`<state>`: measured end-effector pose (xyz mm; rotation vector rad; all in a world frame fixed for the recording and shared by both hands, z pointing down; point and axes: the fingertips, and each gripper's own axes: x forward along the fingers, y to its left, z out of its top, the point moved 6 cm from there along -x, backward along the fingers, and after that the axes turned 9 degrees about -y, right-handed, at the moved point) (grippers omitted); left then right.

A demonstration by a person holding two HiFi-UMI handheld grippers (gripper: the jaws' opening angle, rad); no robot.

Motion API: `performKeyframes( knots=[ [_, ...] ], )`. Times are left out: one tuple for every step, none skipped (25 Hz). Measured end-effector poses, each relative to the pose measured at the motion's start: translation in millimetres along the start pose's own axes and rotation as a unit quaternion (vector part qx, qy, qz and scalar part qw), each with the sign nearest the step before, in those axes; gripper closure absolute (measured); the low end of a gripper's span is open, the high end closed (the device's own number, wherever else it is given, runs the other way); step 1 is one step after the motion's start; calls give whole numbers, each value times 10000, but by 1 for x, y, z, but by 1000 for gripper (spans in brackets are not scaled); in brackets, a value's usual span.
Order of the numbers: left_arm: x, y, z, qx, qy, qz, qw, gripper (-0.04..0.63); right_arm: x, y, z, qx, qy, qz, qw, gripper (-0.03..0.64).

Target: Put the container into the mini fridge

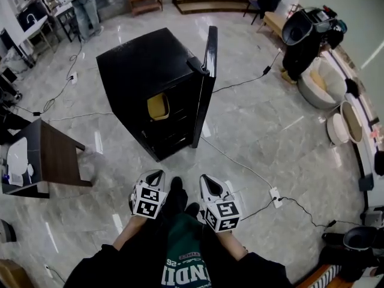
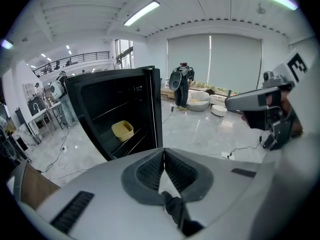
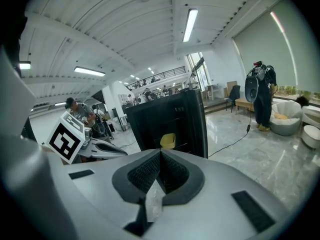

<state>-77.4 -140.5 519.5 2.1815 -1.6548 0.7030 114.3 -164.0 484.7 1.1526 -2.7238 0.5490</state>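
We are holding the left gripper (image 1: 155, 174) and the right gripper (image 1: 208, 180) near the body, well apart from the mini fridge (image 1: 144, 65), each with its fingers pressed together on nothing. The yellow container (image 1: 158, 107) is sitting on a shelf inside. We are therefore judging the placing step done, with only the open door (image 1: 209, 83) perhaps calling for a push shut.

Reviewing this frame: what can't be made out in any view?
- Whether the yellow container holds anything: the top of the mini fridge covers most of it in the head view, and it is too small in both gripper views.
- Its lower shelves: too dark in the head view.
- The hands behind the left gripper and right gripper: marker cubes cover them in the head view.
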Motion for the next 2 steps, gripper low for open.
performKeyframes(
  knots=[
    [0, -1, 1, -1, -11, -15, 10000, 581, -1, 0, 1, -2, -10, -4, 10000, 583],
    [1, -1, 1, -5, -23, -29, 10000, 581, -2, 0, 1, -4, -20, -8, 10000, 583]
  ],
)
